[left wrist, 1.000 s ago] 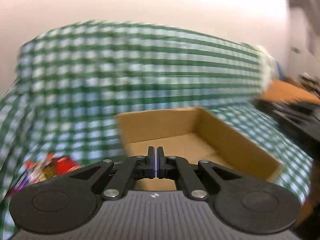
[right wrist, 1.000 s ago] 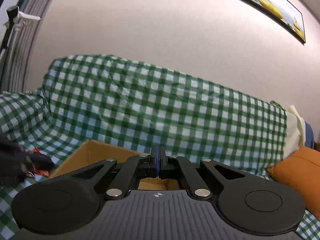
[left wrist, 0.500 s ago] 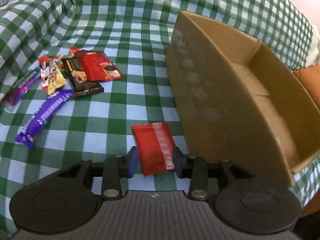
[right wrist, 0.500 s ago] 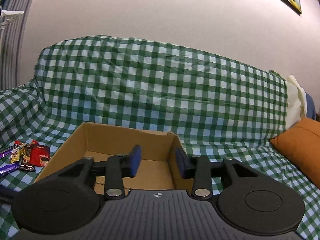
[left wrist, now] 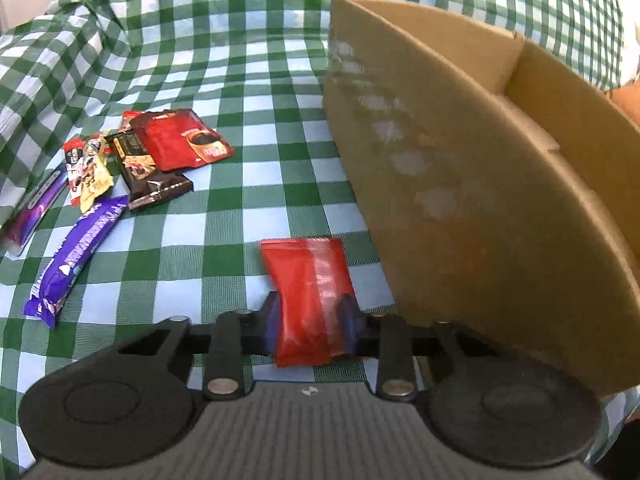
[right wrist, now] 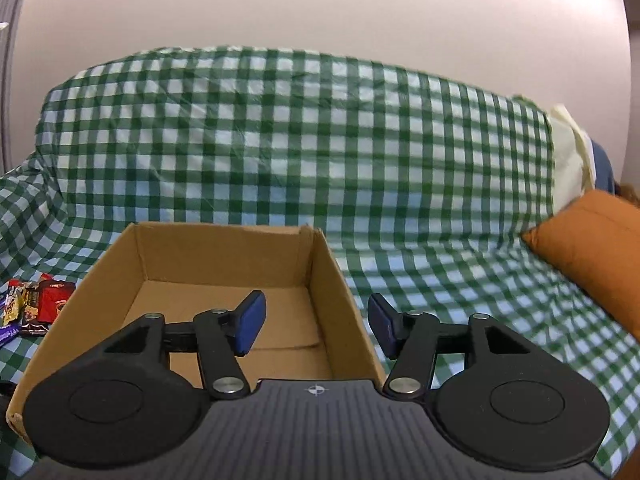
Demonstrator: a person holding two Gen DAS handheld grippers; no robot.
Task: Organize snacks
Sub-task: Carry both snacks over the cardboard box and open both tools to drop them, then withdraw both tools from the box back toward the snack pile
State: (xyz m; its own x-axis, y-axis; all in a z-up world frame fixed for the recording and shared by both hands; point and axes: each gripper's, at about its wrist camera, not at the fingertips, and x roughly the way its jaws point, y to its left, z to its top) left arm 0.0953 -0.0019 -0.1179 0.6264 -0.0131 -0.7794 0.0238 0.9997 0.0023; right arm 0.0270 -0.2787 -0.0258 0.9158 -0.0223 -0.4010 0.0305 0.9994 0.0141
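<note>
A red snack packet point(left wrist: 306, 276) lies on the green checked cloth point(left wrist: 240, 80) just left of the cardboard box point(left wrist: 460, 184). My left gripper point(left wrist: 310, 322) is closing on the packet's near end, and both blue pads touch its sides. A pile of snacks lies further left: a red coffee sachet point(left wrist: 180, 140), a dark packet point(left wrist: 148, 172) and a purple bar point(left wrist: 76, 248). In the right wrist view my right gripper point(right wrist: 316, 324) is opening, empty, with its fingers either side of the right wall of the box point(right wrist: 224, 248). The box holds nothing that I can see.
The cloth covers a sofa seat and backrest point(right wrist: 320, 140). An orange cushion point(right wrist: 592, 248) lies at the right, with a pale pillow point(right wrist: 568, 160) behind it. The snack pile point(right wrist: 36, 304) shows left of the box. A plain wall rises behind.
The left gripper dropped and tilted down from the box to the red packet, opened, then narrowed around it. The right gripper opened from shut and shifted over the box's right wall.
</note>
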